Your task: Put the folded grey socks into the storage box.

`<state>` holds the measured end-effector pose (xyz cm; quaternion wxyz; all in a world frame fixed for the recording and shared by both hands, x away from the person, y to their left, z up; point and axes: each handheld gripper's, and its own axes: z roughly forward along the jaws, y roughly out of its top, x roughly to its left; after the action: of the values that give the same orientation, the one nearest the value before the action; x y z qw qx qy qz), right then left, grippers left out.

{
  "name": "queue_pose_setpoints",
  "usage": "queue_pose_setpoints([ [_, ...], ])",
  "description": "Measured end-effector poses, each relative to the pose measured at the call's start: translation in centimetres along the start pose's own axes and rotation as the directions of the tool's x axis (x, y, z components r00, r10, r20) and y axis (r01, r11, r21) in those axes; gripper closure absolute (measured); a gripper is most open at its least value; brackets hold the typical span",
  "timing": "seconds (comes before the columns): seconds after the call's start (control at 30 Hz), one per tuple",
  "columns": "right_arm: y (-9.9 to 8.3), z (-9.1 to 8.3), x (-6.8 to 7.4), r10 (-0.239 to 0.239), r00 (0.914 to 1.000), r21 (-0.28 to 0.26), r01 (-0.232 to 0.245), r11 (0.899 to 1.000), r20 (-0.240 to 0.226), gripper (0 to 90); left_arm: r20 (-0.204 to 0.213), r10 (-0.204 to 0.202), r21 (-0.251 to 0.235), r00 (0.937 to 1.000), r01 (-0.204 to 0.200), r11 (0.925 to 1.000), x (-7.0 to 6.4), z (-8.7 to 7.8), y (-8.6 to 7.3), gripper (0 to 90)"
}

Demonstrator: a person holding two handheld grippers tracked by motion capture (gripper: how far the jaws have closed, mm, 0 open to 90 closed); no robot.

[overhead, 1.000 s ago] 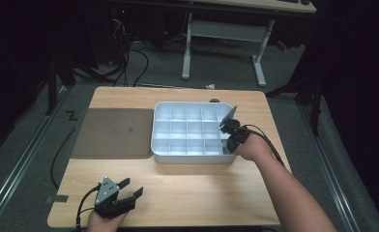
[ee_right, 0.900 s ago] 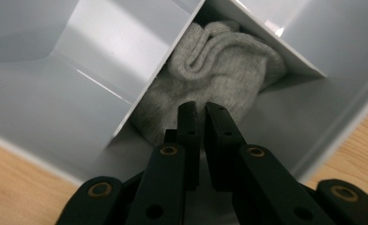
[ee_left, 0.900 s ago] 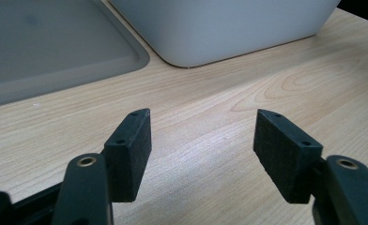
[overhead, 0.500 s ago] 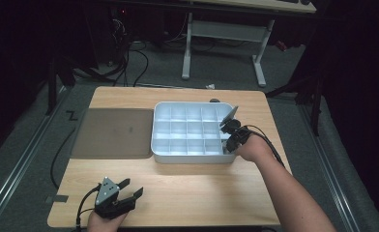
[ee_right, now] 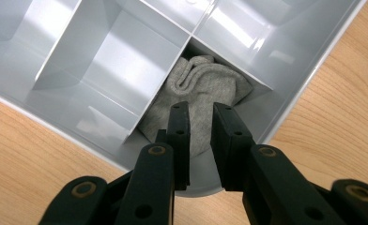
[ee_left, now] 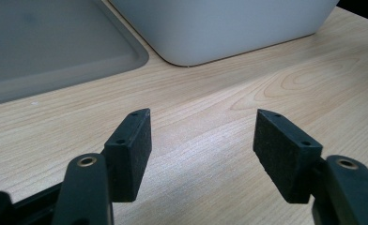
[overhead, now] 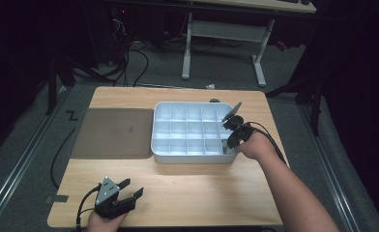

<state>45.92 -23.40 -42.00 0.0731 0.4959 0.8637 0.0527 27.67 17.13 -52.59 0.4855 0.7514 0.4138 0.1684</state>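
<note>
The right hand-held gripper (ee_right: 201, 117) reaches into the near right corner compartment of the grey divided tray (overhead: 187, 157), its jaws nearly together and pinching a fold of the grey sock (ee_right: 205, 89) that lies bunched in that compartment. The left hand-held gripper (overhead: 125, 192) rests near the near left edge of the tabletop (overhead: 207, 188), jaws spread wide with nothing between them. A flat grey lid (overhead: 112, 133) lies just left of the tray.

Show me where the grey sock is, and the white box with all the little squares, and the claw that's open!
grey sock (ee_right: 198, 101), right gripper view, on its folded middle.
white divided box (overhead: 190, 157), high view, on its near wall.
left claw (ee_left: 203, 140), left gripper view, midway between its open tips.
</note>
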Motion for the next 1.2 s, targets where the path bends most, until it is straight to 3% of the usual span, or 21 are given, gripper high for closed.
queue_pose_setpoints([
  [0.1,-0.1,-0.2,0.1,0.011,0.9999,0.003,-0.011,1.0,-0.002,77.3,0.0,0.0,0.0,1.0,0.0,1.0,0.0,0.0,0.0,38.1],
  [0.17,-0.1,-0.5,-0.1,-0.006,1.0,-0.012,0.006,1.0,0.001,77.0,0.001,-0.001,0.001,1.0,0.001,1.0,0.0,0.0,0.0,38.1],
  [0.6,-2.7,-3.3,-2.0,0.066,0.9978,-0.103,-0.065,0.993,0.007,71.5,0.004,0.002,0.01,1.0,-0.002,1.0,0.0,0.2,-0.1,38.0],
  [1.2,-7.1,-3.5,-4.3,0.132,0.9912,-0.158,-0.131,0.979,-0.004,68.9,-0.002,0.003,0.012,1.0,-0.003,0.9999,-0.4,-0.2,-0.4,38.0],
])
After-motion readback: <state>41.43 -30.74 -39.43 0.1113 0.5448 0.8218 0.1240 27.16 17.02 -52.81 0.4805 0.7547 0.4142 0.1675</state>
